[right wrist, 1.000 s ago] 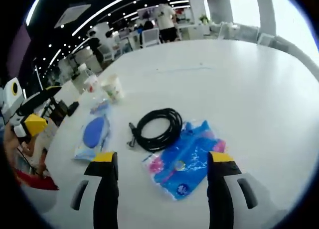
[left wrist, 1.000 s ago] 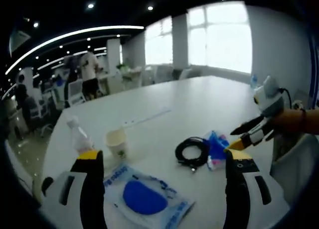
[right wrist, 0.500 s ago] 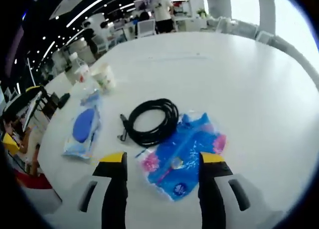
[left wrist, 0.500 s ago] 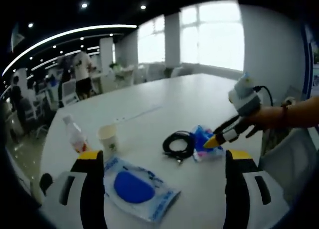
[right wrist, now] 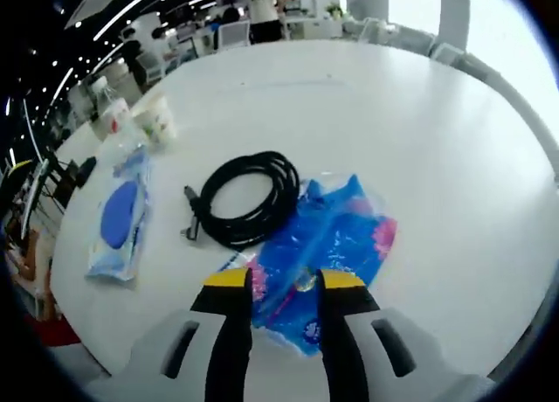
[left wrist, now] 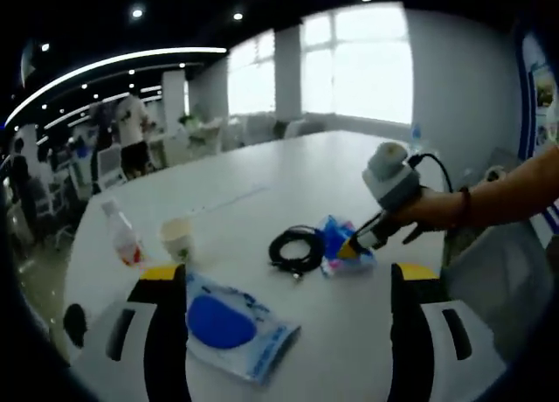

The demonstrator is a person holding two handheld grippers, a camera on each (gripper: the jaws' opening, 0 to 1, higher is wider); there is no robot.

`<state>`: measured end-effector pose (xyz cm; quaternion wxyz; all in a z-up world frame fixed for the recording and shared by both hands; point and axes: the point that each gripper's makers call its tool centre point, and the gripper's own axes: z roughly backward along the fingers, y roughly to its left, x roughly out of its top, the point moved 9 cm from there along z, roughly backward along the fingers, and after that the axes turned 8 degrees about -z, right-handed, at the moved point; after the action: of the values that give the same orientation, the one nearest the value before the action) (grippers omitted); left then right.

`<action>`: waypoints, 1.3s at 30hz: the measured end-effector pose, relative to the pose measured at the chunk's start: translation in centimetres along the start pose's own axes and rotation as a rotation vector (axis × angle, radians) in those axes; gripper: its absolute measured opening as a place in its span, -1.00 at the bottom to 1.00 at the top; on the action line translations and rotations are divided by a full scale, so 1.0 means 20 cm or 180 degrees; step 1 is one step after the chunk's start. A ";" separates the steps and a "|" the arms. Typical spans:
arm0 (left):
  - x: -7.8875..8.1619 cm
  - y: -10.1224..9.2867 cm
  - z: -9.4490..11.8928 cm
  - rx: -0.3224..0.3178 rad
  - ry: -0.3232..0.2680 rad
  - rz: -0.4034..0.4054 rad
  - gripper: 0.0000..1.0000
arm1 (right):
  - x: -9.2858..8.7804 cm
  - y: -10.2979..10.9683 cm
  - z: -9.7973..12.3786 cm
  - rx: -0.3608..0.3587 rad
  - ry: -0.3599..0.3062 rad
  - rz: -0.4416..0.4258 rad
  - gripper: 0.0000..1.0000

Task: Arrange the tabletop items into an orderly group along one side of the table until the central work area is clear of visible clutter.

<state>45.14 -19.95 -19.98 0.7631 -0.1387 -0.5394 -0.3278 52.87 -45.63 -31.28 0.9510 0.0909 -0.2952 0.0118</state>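
Observation:
On the white table (left wrist: 349, 170) lie a black cable coil (left wrist: 295, 249), a blue and pink packet (left wrist: 335, 241), a clear packet with a blue disc (left wrist: 229, 325), a paper cup (left wrist: 177, 239) and a small bottle (left wrist: 122, 241). My left gripper (left wrist: 286, 273) hangs open above the table's near edge, its jaws wide apart beside the blue-disc packet. My right gripper (right wrist: 286, 281) is low over the blue and pink packet (right wrist: 332, 245), jaws narrowed to either side of its near edge but still apart. The coil (right wrist: 244, 197) lies just beyond. The right gripper (left wrist: 356, 245) enters from the right.
The blue-disc packet (right wrist: 118, 223), cup (right wrist: 155, 122) and bottle (right wrist: 106, 109) sit along the table's left side. A thin pale strip (left wrist: 229, 197) lies farther out. Office chairs and people stand beyond the table (right wrist: 419, 114). A chair back (left wrist: 502, 271) is near the right edge.
My right gripper has come down onto the blue and pink packet and its jaws have narrowed by about half. The left gripper's camera has drawn back slightly; its jaws stay wide.

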 end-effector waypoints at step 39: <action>-0.01 -0.09 -0.03 -0.0169 -0.0047 -0.0080 0.69 | 0.01 -0.19 0.27 -0.0170 -0.0183 0.0481 -0.98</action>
<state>44.42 -21.58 -20.57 0.7510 -0.1545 -0.5379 -0.3504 50.33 -50.37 -27.47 0.9406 0.0432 -0.3287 0.0731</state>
